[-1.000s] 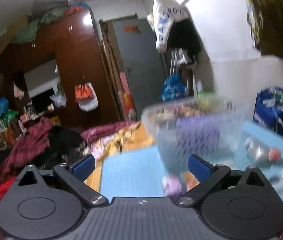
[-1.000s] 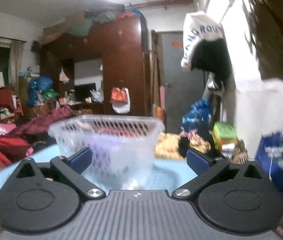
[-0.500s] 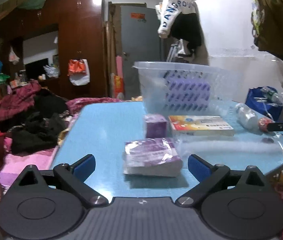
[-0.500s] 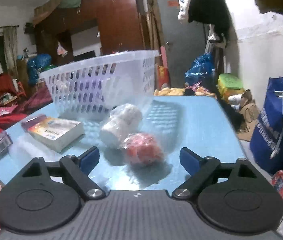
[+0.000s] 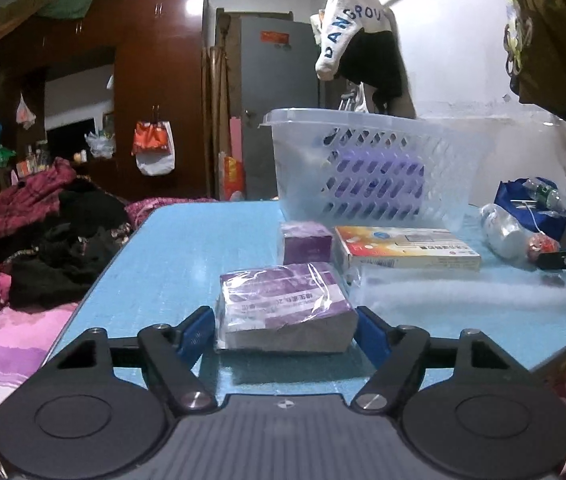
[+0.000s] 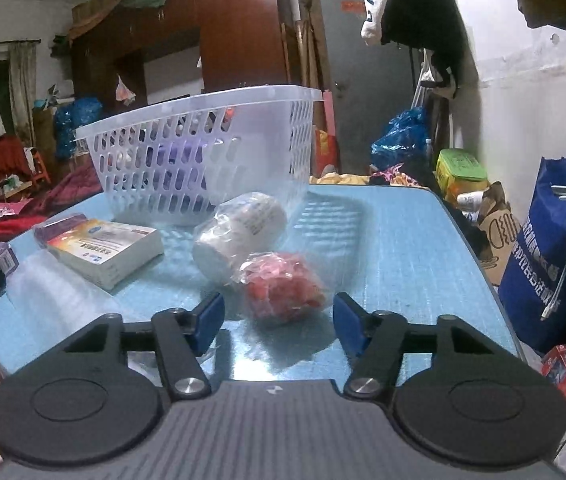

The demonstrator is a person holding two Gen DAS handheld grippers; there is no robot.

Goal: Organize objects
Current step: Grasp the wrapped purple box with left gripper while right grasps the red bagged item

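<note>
A clear plastic basket (image 5: pixel 367 168) stands at the back of the blue table (image 5: pixel 187 248); it also shows in the right wrist view (image 6: pixel 203 160). My left gripper (image 5: pixel 286 330) is open, its blue pads on either side of a purple wrapped pack (image 5: pixel 283 308), touching or nearly so. Behind the pack lie a small purple box (image 5: pixel 307 242) and a white-orange box (image 5: pixel 403 246). My right gripper (image 6: pixel 279 320) is open around the near end of a clear bag holding a red bundle (image 6: pixel 283 286) and a white bottle (image 6: pixel 239 234).
Piles of clothes (image 5: pixel 43 232) lie left of the table. A blue bag (image 6: pixel 555 248) with bottles stands on the floor at the right. A clear plastic sheet (image 5: pixel 463 284) lies on the table in front of the white-orange box (image 6: pixel 103 250).
Both grippers have dropped from basket height and come down to the table. The left one now straddles the purple pack, the right one the red bundle; both jaw gaps have narrowed.
</note>
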